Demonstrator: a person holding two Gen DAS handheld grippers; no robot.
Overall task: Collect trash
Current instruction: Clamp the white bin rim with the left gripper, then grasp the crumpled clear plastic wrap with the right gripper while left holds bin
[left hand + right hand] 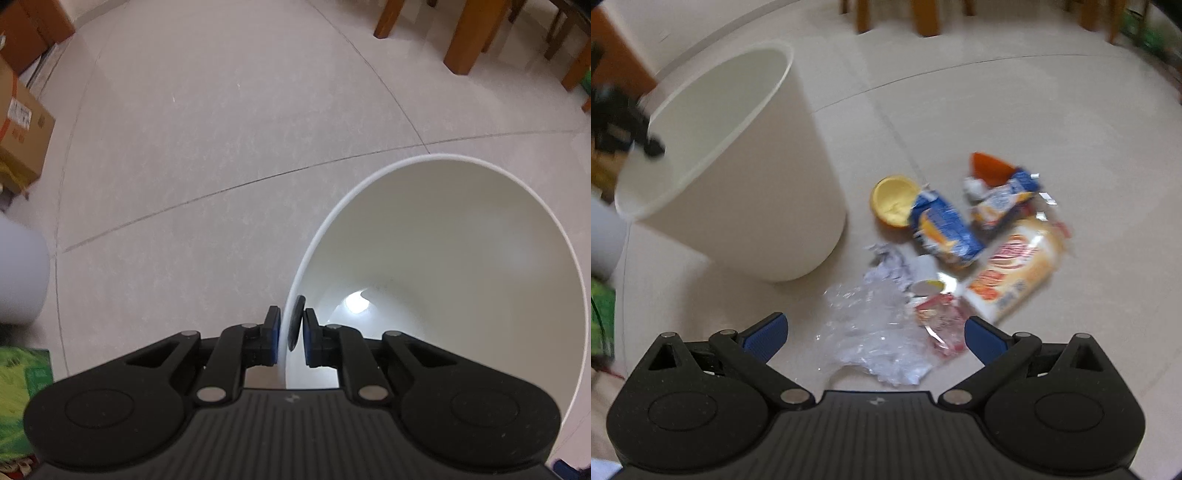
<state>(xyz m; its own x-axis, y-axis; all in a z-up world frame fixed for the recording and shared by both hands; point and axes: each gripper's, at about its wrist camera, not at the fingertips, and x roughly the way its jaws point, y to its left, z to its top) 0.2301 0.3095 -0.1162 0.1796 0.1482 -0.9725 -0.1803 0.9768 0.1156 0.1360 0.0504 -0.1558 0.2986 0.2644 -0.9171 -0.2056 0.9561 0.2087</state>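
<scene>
My left gripper (291, 334) is shut on the rim of a white trash bin (461, 236), one finger outside the wall and one inside; the bin looks empty inside. In the right wrist view the same bin (750, 177) leans to the left, with the left gripper (652, 144) clamped on its near-left rim. My right gripper (875, 332) hangs open above a heap of trash on the floor: crumpled clear plastic (871, 328), a yellow cup (894, 201), a blue carton (945, 229), a snack bag (1015, 269), a blue-and-orange wrapper (1004, 199) and a red wrapper (942, 321).
Pale tiled floor (221, 147) all round. Wooden furniture legs (469, 37) stand at the back right. Cardboard boxes (22, 125) sit at the left, a green package (18, 391) at the lower left. A pale object (18, 273) is blurred at the left edge.
</scene>
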